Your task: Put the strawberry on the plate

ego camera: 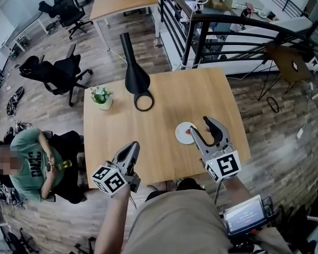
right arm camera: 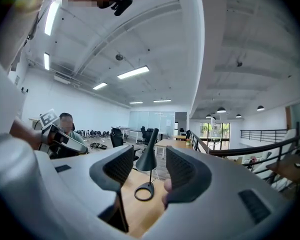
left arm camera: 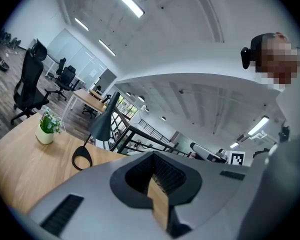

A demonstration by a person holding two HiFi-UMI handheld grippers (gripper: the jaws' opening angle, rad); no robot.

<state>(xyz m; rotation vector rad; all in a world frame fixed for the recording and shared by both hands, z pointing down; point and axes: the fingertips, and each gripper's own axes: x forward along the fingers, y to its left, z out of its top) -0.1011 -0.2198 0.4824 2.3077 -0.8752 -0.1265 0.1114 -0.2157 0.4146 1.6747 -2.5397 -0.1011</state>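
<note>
The wooden table (ego camera: 164, 97) takes up most of the scene, standing by a black railing in an open office. A black desk lamp (ego camera: 135, 78) sits at its far side with its ring base on the wood. To the left of the base is a little potted plant (ego camera: 101, 96). Both are well away from the near right part of the table, where the work is.

The right gripper (ego camera: 200, 124) hangs over that part of the table with its jaws spread. Its own view shows nothing gripped between them, only the lamp and bare wood beyond. The left gripper (ego camera: 132, 146) is held low at the near edge, well apart from everything, with its jaws pressed together on nothing (parked out of the way, I'd say).

Just beside the right gripper's tips is the small white plate (ego camera: 181, 135), lying flat. A red speck, which I take to be the strawberry (ego camera: 188, 132), rests on the plate's right side next to the nearer jaw. With the jaws apart there, the job looks done to me.
</note>
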